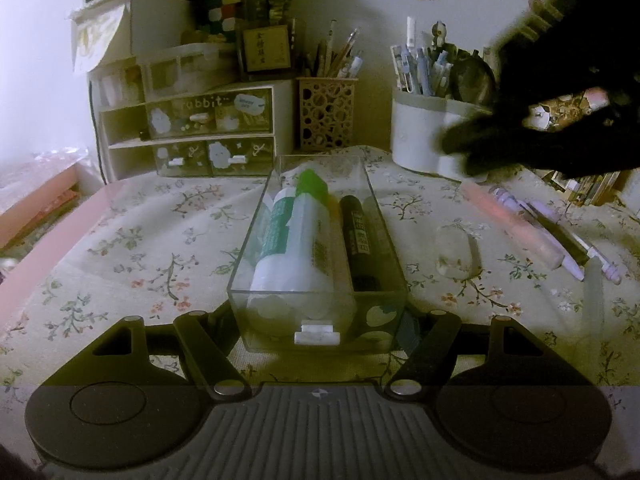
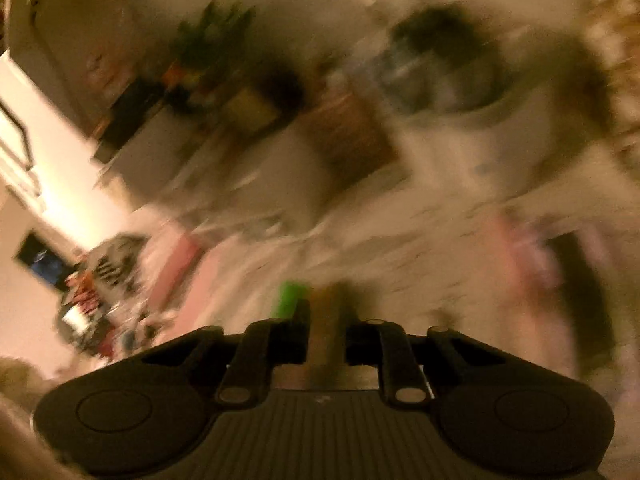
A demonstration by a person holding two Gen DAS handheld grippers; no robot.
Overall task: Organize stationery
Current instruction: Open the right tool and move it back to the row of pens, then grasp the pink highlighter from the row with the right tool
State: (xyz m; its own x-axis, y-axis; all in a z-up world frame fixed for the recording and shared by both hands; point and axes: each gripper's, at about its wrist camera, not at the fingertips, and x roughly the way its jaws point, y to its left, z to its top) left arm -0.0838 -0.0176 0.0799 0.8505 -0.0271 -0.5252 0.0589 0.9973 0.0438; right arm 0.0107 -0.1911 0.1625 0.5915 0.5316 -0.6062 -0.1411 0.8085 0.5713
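Note:
A clear plastic drawer tray [image 1: 376, 216] lies on the floral cloth, its near end between my left gripper's [image 1: 318, 334] jaws, which close on its sides. In it lie a white glue bottle with a green cap [image 1: 298, 236] and a black marker [image 1: 358, 236]. My right gripper [image 1: 476, 152] shows as a dark blurred shape at the upper right, above the cloth. The right wrist view is heavily blurred; its jaws stand close together around a brownish pen-like object [image 2: 327, 328], with a green cap [image 2: 289, 300] just beyond.
Pink and purple pens [image 1: 532, 228] and a clear eraser [image 1: 456, 252] lie on the cloth at right. A white pen holder [image 1: 420, 140], a lattice pen cup [image 1: 326, 114] and a small drawer cabinet [image 1: 192, 132] stand at the back.

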